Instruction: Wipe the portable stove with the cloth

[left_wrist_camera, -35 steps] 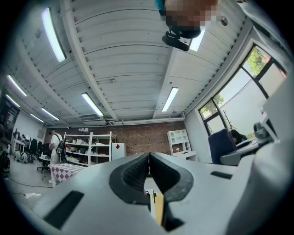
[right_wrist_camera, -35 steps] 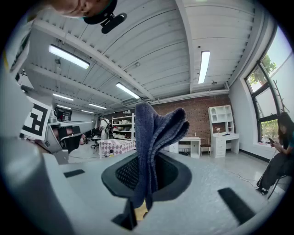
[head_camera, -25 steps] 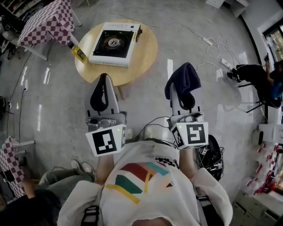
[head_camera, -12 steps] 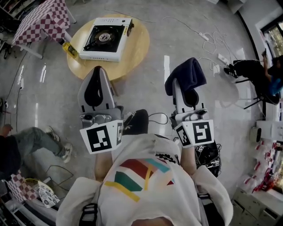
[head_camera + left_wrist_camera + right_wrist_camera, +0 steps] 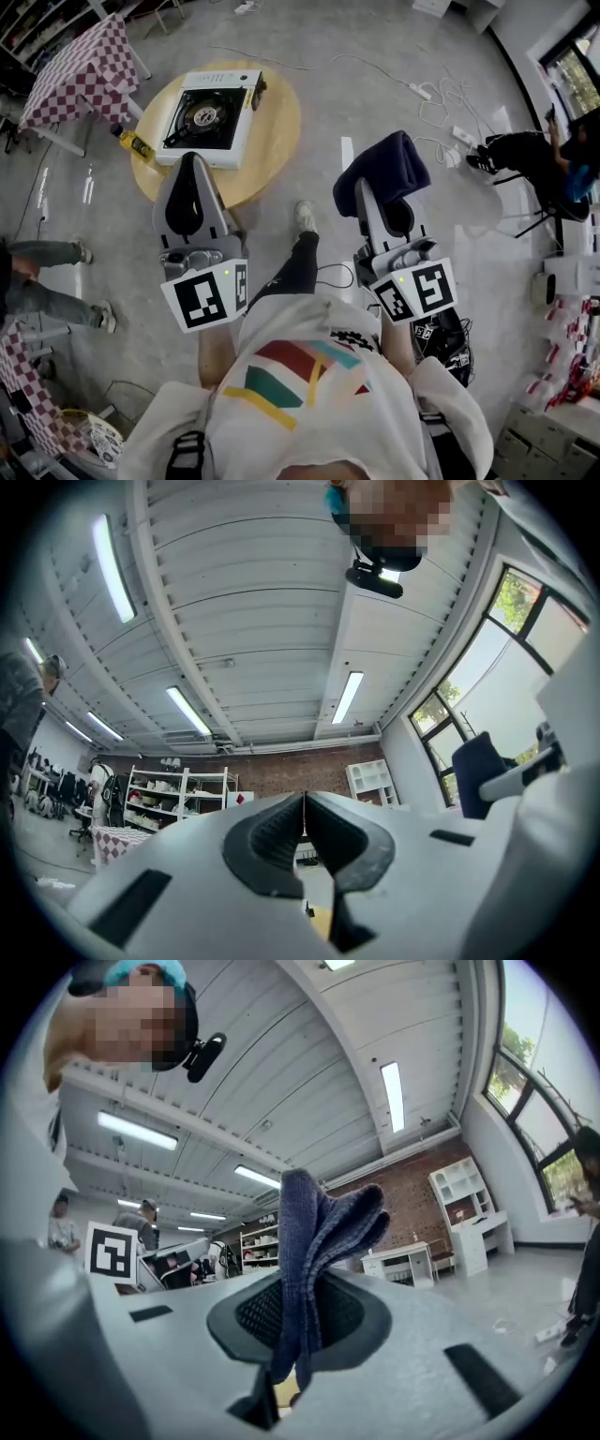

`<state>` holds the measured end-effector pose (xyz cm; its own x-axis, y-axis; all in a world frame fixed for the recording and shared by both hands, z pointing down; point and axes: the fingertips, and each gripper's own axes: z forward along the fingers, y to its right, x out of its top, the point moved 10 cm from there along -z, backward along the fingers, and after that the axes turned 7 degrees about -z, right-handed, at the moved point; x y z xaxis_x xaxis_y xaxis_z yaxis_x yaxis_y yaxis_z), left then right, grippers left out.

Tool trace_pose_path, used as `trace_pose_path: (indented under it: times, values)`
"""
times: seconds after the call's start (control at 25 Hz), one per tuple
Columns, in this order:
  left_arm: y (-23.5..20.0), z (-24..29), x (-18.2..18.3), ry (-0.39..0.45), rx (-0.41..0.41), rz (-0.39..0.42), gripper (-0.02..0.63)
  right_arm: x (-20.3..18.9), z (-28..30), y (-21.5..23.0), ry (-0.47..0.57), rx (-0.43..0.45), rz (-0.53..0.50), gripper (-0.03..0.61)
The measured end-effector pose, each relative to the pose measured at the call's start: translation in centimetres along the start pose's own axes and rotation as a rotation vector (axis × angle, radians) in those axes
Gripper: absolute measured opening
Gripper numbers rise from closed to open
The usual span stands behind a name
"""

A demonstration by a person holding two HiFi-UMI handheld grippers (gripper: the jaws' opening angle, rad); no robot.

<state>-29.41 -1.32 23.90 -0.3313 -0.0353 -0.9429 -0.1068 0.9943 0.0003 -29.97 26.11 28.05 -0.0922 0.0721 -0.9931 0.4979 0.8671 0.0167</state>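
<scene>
Grey polished floor (image 5: pixel 441 281), loose cables lying across its far part; the person stands on it, short of the work.

1. Round wooden surface (image 5: pixel 277 141), ahead and to the left. Well apart from both claws.
2. Portable stove (image 5: pixel 208 117), lying skewed on the far-left part of the surface. Step in hand, by judgement: the approach, with wiping not yet begun. To do it well, bring the cloth down flat on the white top plate, then stroke from one end to the other, working round the burner well rather than snagging on it. Look: white body, black recessed well, round burner at centre, a dark part at the right end. Whether it is soiled is too small to tell.
3. Cloth (image 5: pixel 314 1232), dark blue, soft knit, folded in thick layers and bunched above the right claw. Keep the clamp firm; a loose fold could drag.
4. Right claw (image 5: pixel 300 1321), clamped on the lower part of the cloth.
5. Left claw (image 5: pixel 303 827), jaws pressed together on nothing; free to steady the stove's edge.
6. Yellow bottle (image 5: pixel 136 143), at the surface's left rim, near the stove.
</scene>
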Motion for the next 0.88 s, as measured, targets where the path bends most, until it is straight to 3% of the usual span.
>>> trace_pose_path:
  times: [0.12,0.36,0.64,0.88]
  values:
    - [0.6,2.9,-1.3,0.000,0.014,-0.014,0.008,-0.2,1.4,2.3,-0.017,-0.017,-0.063,0.032]
    - [0.7,10.0,-4.1,0.014,0.045,0.026,0.008,-1.5,7.5,8.0,-0.047,-0.020,-0.077,0.032]
    - [-0.7,18.9,-6.3,0.004,0.155,0.021,0.008,-0.1,18.8,13.7,-0.055,0.079,-0.159,0.032]
    - [-3.9,24.6,-8.0,-0.005,0.290,0.058,0.008,-0.9,29.2,15.6,-0.085,0.218,-0.220,0.032]
